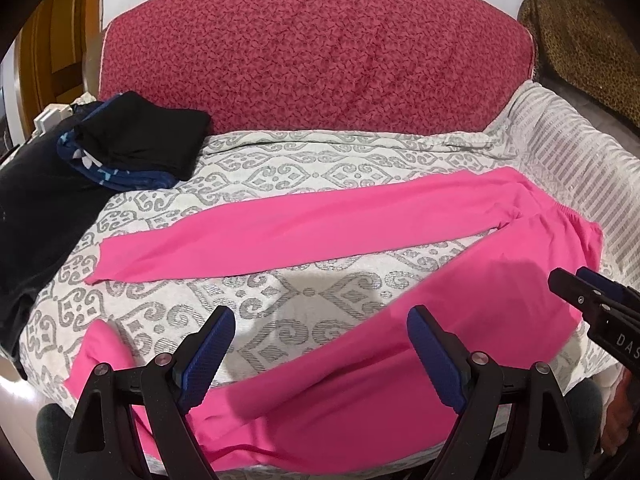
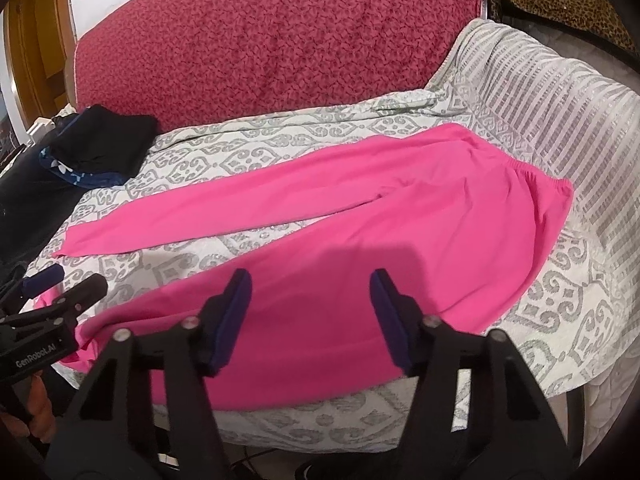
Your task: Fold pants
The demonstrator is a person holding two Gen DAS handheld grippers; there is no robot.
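Bright pink pants (image 1: 304, 220) lie spread flat on a grey-and-white patterned cover, legs apart in a V. The waistband (image 2: 536, 176) is at the right, and the leg ends point left. The far leg (image 2: 208, 216) lies straight; the near leg (image 1: 360, 380) runs along the front edge. My left gripper (image 1: 320, 344) is open and empty, hovering above the near leg. My right gripper (image 2: 310, 312) is open and empty, above the near leg's thigh part. Each gripper shows in the other's view: the right one in the left wrist view (image 1: 576, 284), the left one in the right wrist view (image 2: 68, 276).
A stack of folded dark clothes (image 1: 136, 140) sits at the back left, with a black garment (image 1: 36, 208) beside it. A red patterned backrest (image 1: 312, 52) stands behind. A leopard-print fabric (image 1: 588, 40) is at the far right. The patterned cover (image 2: 560, 288) drapes over the front and right edges.
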